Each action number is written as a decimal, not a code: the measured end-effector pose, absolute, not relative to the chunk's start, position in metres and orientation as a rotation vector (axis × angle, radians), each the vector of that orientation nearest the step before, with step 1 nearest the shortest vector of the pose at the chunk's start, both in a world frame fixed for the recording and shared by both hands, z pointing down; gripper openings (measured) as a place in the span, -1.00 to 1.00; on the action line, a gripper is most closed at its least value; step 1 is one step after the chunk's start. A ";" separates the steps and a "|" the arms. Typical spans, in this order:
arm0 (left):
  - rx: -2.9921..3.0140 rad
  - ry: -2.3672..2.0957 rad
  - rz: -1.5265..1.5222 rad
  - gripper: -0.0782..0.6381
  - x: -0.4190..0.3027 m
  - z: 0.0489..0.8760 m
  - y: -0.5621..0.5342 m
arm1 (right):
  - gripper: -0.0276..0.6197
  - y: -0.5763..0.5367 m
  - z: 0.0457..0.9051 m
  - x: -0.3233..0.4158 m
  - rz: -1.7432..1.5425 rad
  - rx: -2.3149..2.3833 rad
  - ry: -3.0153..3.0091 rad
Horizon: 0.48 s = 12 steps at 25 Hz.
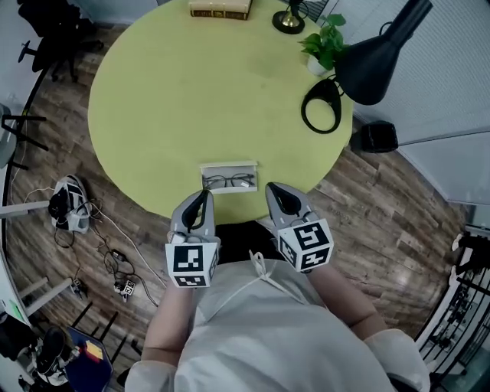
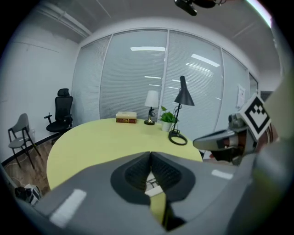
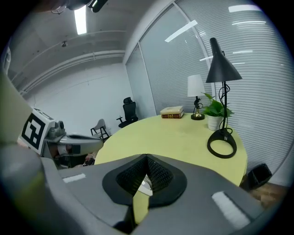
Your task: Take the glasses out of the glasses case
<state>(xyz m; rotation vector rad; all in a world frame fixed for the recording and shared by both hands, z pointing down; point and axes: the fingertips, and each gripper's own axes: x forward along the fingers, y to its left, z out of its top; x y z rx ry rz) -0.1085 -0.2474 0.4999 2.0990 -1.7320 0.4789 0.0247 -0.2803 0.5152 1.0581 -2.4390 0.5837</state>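
Head view: we see a round yellow-green table (image 1: pixel 191 92) with an open white rectangular glasses case (image 1: pixel 230 164) lying at its near edge, long side parallel to that edge. Dark-rimmed glasses (image 1: pixel 227 181) lie flat inside the case, lenses side by side, so the task's thing is not yet out. The left gripper (image 1: pixel 203 197) and the right gripper (image 1: pixel 276 191) hover at the near edge, one by each end of the case on its near side, close to it and apparently clear of it. We judge this a ready stance, since the case sits within easy reach of both tools. At the far right edge stand a black desk lamp with a ring base (image 1: pixel 321 107) and a small green potted plant (image 1: pixel 325 42). A stack of books (image 1: pixel 220 8) lies at the far edge. All three are well apart from the case.

Left gripper view: the two ribbed pads meet at the tips, so the claw is closed and holds nothing. A sliver of the case shows through the gap below the tips, which tells us the tool is aimed at it.

Right gripper view: the pads likewise meet at the tips, so this claw is closed and empty too. A pale sliver of the case shows beneath them.

We judge that removal has not started. One claw must open before it can take the thin frame. The other could steady the light case, which may otherwise slide off the near edge.
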 end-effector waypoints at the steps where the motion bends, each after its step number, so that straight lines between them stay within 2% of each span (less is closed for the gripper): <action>1: 2.124 -1.707 0.518 -0.76 -0.107 0.505 -0.249 | -0.91 -0.281 0.515 0.023 0.602 1.072 -2.434; 8: 2.307 -1.368 0.896 -0.76 -0.092 0.560 -0.256 | -0.91 -0.281 0.524 0.015 0.628 1.080 -2.393; 12: 2.339 -1.144 1.029 -0.65 -0.081 0.588 -0.262 | -0.91 -0.284 0.525 0.016 0.607 1.091 -2.384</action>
